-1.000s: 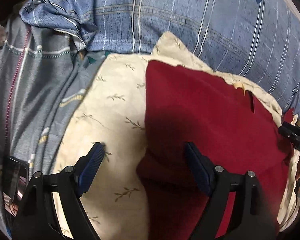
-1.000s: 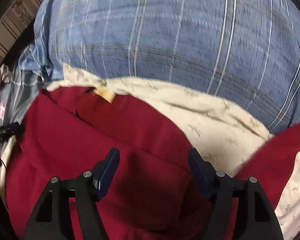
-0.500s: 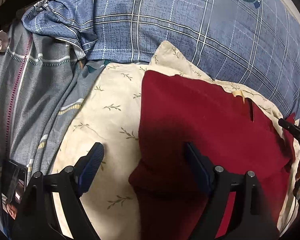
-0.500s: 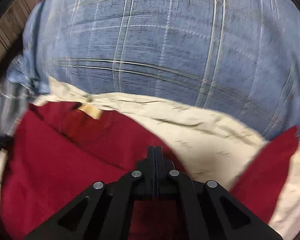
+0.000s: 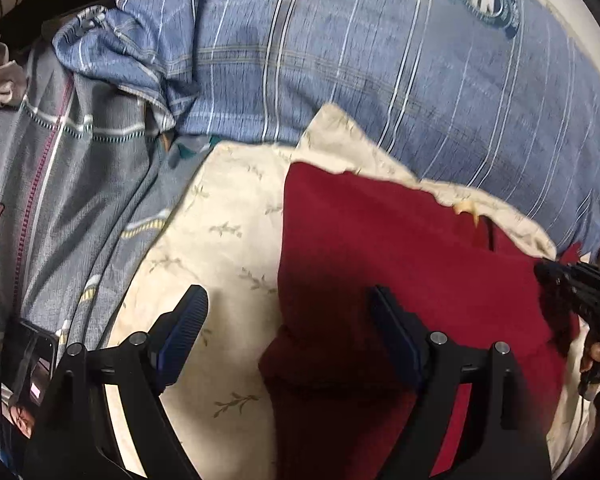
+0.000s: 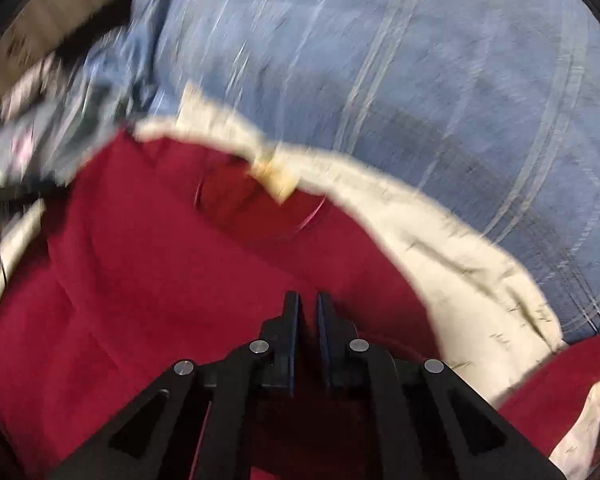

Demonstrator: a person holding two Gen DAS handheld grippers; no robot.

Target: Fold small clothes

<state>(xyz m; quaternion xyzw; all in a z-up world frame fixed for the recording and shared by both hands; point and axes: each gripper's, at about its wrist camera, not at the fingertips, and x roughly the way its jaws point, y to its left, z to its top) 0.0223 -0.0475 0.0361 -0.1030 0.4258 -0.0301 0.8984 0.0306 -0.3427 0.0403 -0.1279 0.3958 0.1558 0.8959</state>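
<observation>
A dark red garment (image 5: 400, 248) lies on a cream leaf-print cloth (image 5: 228, 240); its tan neck label (image 5: 466, 210) is at the far edge. My left gripper (image 5: 288, 308) is open, straddling the garment's left edge, empty. My right gripper (image 6: 307, 312) is nearly shut with a thin gap, pinching a fold of the red garment (image 6: 160, 264). It also shows at the right edge of the left wrist view (image 5: 572, 284). The right wrist view is blurred.
A blue plaid bedsheet (image 5: 380, 60) covers the bed behind. A grey patterned blanket (image 5: 60, 184) is bunched at the left. A dark phone-like object (image 5: 28, 356) lies at the lower left. A red sleeve (image 6: 552, 392) sticks out at the right.
My right gripper closed from wide open onto the red garment and is moving, blurring its view. The left gripper stayed open, shifting slightly back.
</observation>
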